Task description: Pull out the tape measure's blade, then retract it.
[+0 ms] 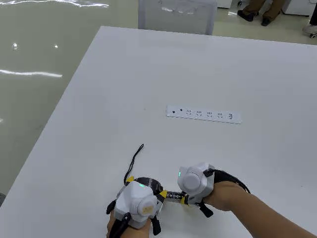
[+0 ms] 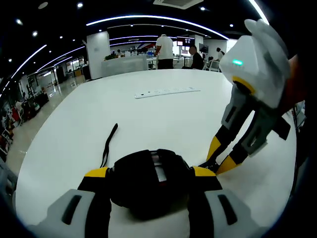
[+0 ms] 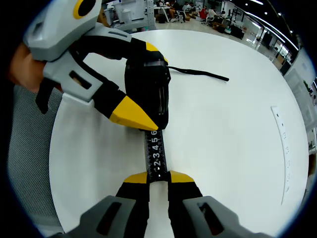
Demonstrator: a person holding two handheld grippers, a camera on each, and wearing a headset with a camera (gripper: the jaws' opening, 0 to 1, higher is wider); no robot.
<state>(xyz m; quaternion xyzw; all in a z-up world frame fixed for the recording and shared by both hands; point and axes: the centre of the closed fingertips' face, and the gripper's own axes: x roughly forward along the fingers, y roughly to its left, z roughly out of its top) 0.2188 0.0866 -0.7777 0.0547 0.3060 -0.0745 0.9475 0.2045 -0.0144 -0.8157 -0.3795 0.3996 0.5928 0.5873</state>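
Two grippers meet at the near edge of the white counter (image 1: pixel 148 74). The jaws of the left gripper (image 2: pixel 150 172) are closed against both sides of the black tape measure (image 3: pixel 147 94), which rests on the counter. The jaws of the right gripper (image 3: pixel 158 177) are narrow and pinch the end of the blade (image 3: pixel 155 148). A short length of blade spans the gap between them. The wrist strap (image 3: pixel 198 73) lies flat beyond the case. A power strip (image 1: pixel 203 114) lies farther away, well apart.
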